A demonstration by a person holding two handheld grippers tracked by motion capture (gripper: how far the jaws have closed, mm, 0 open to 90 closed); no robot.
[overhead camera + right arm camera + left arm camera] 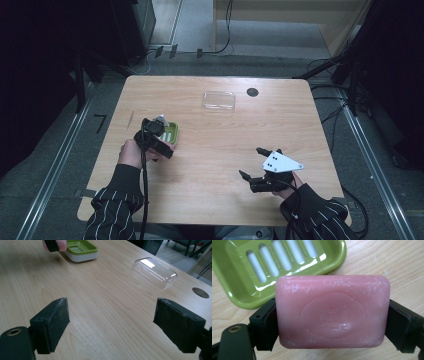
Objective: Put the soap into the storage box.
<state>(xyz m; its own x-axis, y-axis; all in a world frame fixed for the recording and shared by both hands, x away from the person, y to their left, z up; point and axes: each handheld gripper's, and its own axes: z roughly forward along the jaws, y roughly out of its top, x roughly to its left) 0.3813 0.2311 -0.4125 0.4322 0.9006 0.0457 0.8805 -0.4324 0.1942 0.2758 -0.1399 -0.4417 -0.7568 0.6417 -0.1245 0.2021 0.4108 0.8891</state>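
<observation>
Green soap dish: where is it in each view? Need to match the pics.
High view: the green slotted plastic soap dish sits left of centre on the wooden table, beside the left tongs.
Left gripper view: upper left, behind the pink soap bar clamped in the tongs.
Right gripper view: top, left of centre.
Shared landmark: the pink soap bar next to the dish.

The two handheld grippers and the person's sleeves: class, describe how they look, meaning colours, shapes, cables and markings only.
Both grippers are black with two blocky, flat-faced jaws. The right gripper carries a grey three-cornered plate with small dark dots on top. The left gripper trails a black cable back along the forearm. The sleeves are dark with thin white stripes.
</observation>
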